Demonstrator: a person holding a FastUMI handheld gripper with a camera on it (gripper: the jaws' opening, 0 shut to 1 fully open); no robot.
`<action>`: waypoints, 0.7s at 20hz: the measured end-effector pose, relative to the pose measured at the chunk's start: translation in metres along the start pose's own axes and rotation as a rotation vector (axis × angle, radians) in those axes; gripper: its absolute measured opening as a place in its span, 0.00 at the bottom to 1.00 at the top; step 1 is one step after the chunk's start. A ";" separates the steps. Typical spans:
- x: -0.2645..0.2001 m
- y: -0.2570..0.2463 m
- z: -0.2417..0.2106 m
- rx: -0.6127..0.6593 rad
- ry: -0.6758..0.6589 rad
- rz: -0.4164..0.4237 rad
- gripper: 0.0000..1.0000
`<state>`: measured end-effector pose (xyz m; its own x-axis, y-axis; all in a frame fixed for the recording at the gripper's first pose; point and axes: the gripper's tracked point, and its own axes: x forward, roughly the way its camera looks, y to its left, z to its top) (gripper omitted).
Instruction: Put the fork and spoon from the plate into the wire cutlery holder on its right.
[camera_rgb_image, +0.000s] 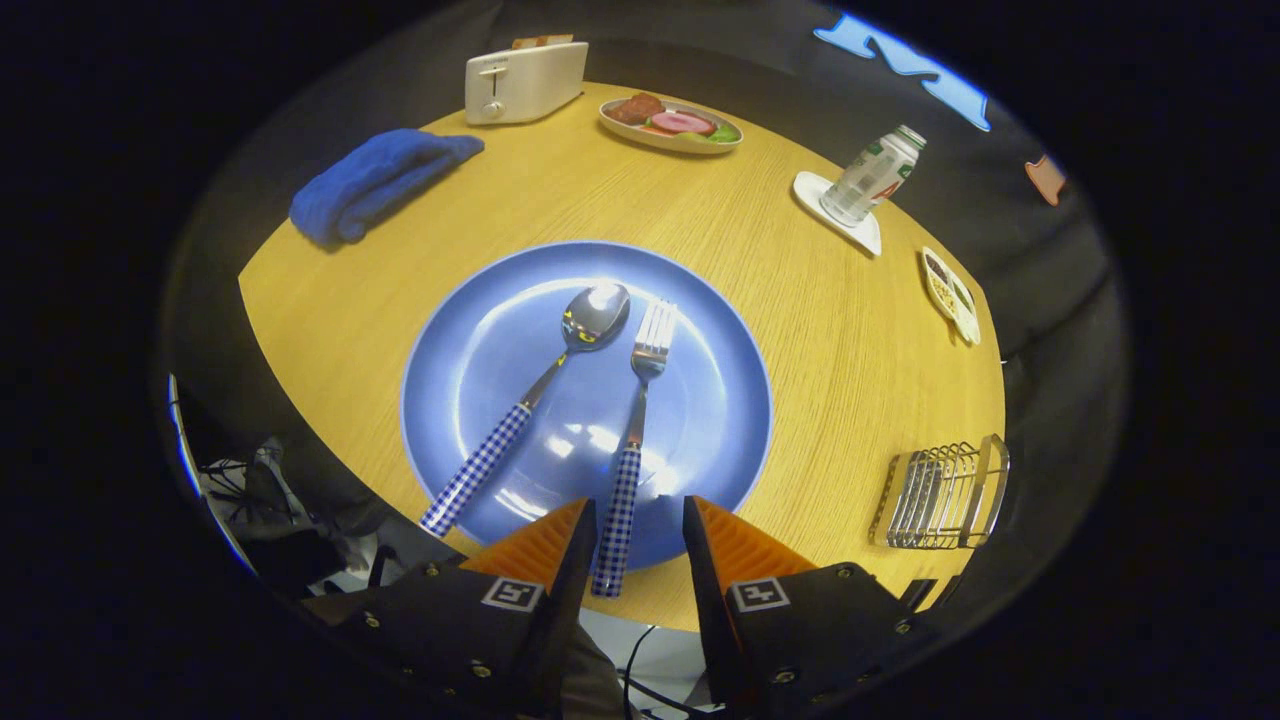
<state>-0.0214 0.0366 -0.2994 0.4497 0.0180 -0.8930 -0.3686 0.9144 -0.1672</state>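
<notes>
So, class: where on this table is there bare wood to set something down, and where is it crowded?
Bare wood lies between the blue plate and the wire cutlery holder, and between the blue towel and the plate. The far edge is crowded: toaster, food dish, bottle. The open fingers straddle the fork handle.

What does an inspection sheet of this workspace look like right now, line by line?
Surface: round wooden table, no spills seen.
Job's things: spoon and fork on blue plate; wire cutlery holder empty, to the plate's right.
Clutter: toaster, blue towel, food dish, bottle, snack tray.
Grippers: gripper open, fork handle between its fingers, untouched.
Cables: black cable below the table edge.
Surroundings: black cloth wall.
</notes>
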 end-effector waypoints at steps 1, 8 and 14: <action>0.001 0.003 0.002 -0.005 0.003 0.018 0.54; 0.011 0.001 -0.007 -0.084 0.151 0.078 0.04; -0.011 -0.016 0.007 -0.157 0.140 0.077 0.04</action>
<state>-0.0147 0.0249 -0.2834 0.3017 0.0191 -0.9532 -0.5243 0.8384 -0.1491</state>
